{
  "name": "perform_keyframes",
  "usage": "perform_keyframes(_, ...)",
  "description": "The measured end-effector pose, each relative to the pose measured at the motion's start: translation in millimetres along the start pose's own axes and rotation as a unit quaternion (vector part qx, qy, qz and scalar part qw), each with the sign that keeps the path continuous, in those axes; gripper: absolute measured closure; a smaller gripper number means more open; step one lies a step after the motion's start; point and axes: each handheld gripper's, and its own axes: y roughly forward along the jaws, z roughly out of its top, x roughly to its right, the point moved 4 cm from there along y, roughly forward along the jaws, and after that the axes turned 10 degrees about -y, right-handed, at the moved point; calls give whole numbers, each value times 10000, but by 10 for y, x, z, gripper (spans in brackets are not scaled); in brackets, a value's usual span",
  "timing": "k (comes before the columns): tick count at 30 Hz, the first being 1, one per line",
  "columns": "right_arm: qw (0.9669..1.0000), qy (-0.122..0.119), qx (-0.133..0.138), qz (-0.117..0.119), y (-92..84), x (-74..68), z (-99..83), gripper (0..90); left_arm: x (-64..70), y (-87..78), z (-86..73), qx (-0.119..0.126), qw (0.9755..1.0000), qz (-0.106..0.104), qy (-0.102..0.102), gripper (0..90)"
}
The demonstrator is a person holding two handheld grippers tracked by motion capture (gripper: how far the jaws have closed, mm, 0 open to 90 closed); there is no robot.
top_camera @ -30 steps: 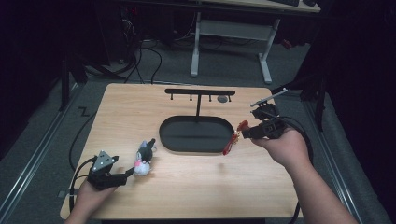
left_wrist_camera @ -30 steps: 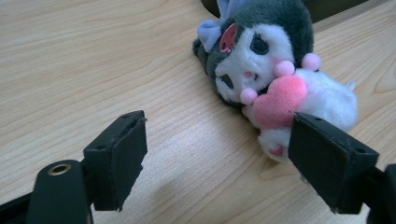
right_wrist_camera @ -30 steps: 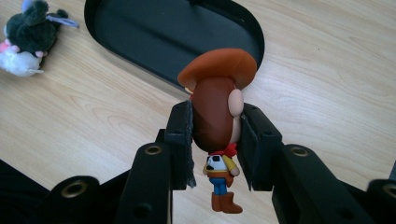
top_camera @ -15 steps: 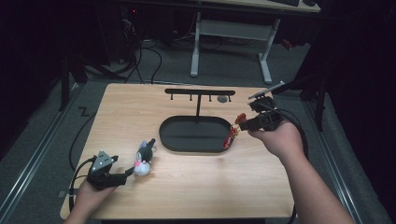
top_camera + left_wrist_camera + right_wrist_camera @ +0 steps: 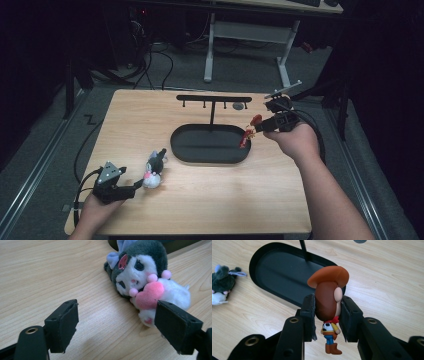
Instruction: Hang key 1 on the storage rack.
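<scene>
I had the cowboy figure (image 5: 329, 312) clamped by its head in the right gripper (image 5: 327, 315), both pads pressed against the sides of the brown head, with the body and boots dangling below the jaws. In the high view the figure (image 5: 250, 131) hung above the right end of the black oval tray (image 5: 210, 155), just off the tray's rim. Behind the tray stood the black hook rack (image 5: 214, 99), its thin post rising from the tray's far edge; that post and its crossbar were the nearest things in the way, and a small dark disc (image 5: 239, 106) lay on the table (image 5: 210, 200) beside it. Well apart to the left lay the plush toy (image 5: 142, 277), on its side, just ahead of the left gripper (image 5: 117, 322), whose jaws stood wide apart with nothing between them; the plush's white body came just beside the right jaw, and I could not tell whether it touched.

The figure's face was turned away from the right gripper view, so I saw mostly the back of the head and the hat brim. In the high view it was small and blurred, little more than a red and brown smear. The plush's far ears were cut off at the top of the left gripper view.

The figure's long axis ran hat to boots, roughly upright, hat uppermost, boots pointing down toward the table.
</scene>
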Motion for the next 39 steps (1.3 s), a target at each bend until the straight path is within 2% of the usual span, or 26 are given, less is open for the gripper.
perform_keyframes(13,9999,97,101,-67,4,95,170,675,-5,1,-2,-2,10000,-16,-11,196)
perform_keyframes(26,9997,174,144,49,113,131,299,676,-7,3,-5,-2,10000,-19,-8,195)
perform_keyframes(39,9993,245,293,64,97,179,450,675,-11,7,-9,-6,10000,-25,-21,195)
